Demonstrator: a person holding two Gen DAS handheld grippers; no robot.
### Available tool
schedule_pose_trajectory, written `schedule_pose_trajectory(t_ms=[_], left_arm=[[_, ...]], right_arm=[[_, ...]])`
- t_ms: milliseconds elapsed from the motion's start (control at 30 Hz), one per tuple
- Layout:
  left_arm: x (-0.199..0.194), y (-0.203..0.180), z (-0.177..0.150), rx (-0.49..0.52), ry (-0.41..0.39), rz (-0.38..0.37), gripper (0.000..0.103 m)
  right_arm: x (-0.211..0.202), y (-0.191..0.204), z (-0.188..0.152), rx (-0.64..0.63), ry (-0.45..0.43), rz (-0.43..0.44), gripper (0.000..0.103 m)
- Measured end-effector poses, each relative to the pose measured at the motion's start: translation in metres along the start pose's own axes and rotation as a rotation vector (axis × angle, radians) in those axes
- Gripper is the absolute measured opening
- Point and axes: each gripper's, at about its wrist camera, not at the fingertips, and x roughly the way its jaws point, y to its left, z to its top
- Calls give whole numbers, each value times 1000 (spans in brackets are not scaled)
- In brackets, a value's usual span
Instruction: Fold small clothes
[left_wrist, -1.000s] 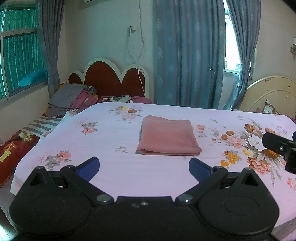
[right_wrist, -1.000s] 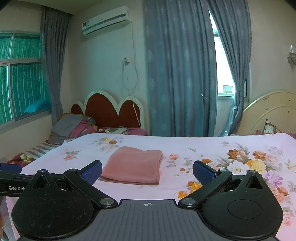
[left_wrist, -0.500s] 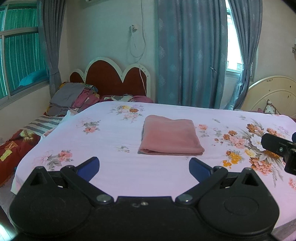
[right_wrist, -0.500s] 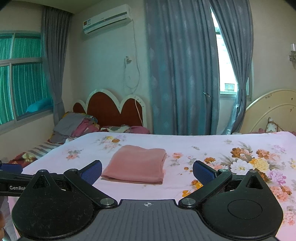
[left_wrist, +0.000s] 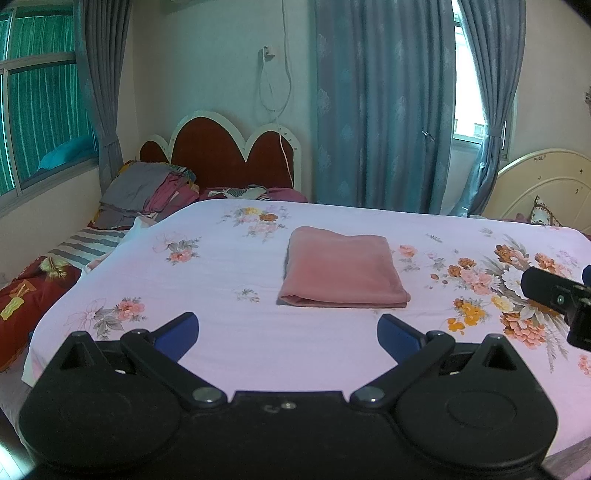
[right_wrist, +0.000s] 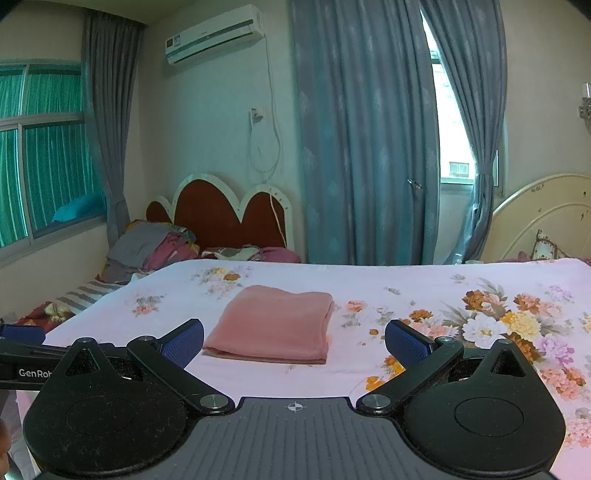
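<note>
A pink cloth (left_wrist: 341, 273) lies folded into a flat rectangle in the middle of the floral pink bed sheet (left_wrist: 221, 280); it also shows in the right wrist view (right_wrist: 273, 325). My left gripper (left_wrist: 288, 330) is open and empty, held above the near part of the bed, short of the cloth. My right gripper (right_wrist: 293, 341) is open and empty, also short of the cloth. The right gripper's tip shows at the right edge of the left wrist view (left_wrist: 554, 295), and the left gripper shows at the left edge of the right wrist view (right_wrist: 22, 354).
A pile of clothes (left_wrist: 147, 192) sits at the far left by the red headboard (left_wrist: 229, 151). A striped cloth (left_wrist: 85, 247) and red bedding (left_wrist: 26, 299) lie off the bed's left side. Curtains (left_wrist: 384, 103) hang behind. A cream headboard (left_wrist: 543, 184) stands at the right.
Both grippers have pulled back and risen slightly from the bed; the cloth lies still and folded. Both grippers stay open.
</note>
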Motion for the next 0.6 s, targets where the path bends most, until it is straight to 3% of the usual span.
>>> schedule_pose_trajectory(t_ms=[600], left_arm=[[27, -4, 9, 6, 35, -10, 103]], right_arm=[[26, -2, 1, 12, 39, -2, 103]])
